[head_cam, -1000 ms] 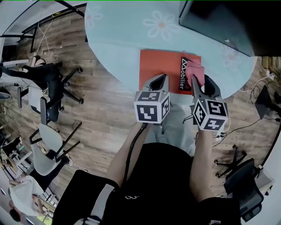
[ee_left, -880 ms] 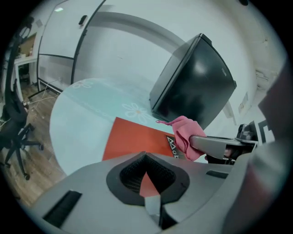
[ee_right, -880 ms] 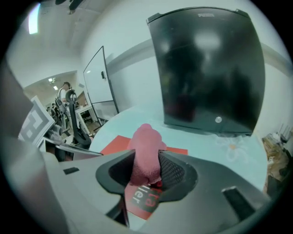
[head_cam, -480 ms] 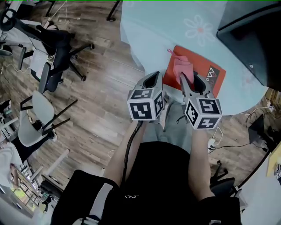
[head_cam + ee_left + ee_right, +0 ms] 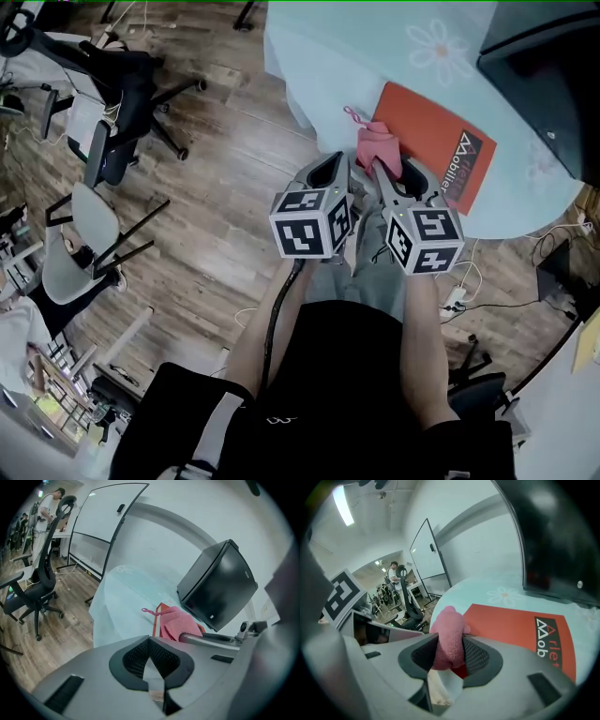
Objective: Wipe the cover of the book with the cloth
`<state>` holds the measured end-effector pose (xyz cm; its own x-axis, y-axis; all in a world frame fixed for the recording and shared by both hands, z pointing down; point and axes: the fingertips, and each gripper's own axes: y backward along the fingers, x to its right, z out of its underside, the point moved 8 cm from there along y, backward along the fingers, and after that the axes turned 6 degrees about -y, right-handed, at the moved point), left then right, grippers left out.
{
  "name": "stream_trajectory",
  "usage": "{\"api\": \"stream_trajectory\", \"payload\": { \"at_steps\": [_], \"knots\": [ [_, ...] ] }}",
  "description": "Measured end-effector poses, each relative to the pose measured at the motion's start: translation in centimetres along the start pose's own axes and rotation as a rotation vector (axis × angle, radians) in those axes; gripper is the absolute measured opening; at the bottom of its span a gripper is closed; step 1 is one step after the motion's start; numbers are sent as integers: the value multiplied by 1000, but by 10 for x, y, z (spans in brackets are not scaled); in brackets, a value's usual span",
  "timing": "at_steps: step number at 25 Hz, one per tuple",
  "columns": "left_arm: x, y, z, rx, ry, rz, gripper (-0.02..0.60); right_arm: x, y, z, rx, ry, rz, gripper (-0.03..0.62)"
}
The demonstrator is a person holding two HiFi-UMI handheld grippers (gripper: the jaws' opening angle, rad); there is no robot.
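I'm clamping the cloth (image 5: pixel 380 150) in my right claw (image 5: pixel 398 178) at the book's (image 5: pixel 436 141) 9 o'clock corner, left claw (image 5: pixel 328 173) closed empty, and aiming flat strokes toward 3 o'clock.

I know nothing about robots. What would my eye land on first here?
The bright orange-red book lying on the pale blue flowered table stands out most. A pink cloth is pinched in the right gripper over the book's corner by the table's edge. The black-and-white marker cubes, mid-picture in the head view, catch the eye too.
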<state>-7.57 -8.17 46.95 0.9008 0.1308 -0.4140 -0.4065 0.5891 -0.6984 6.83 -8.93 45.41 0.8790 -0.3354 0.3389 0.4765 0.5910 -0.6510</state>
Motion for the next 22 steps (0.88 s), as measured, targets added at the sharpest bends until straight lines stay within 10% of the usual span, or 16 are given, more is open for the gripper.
{"api": "stream_trajectory", "payload": {
  "at_steps": [22],
  "knots": [
    [130,-38,26,-131,-226,253,12,92,97,47,117,-203,232,151]
  ]
}}
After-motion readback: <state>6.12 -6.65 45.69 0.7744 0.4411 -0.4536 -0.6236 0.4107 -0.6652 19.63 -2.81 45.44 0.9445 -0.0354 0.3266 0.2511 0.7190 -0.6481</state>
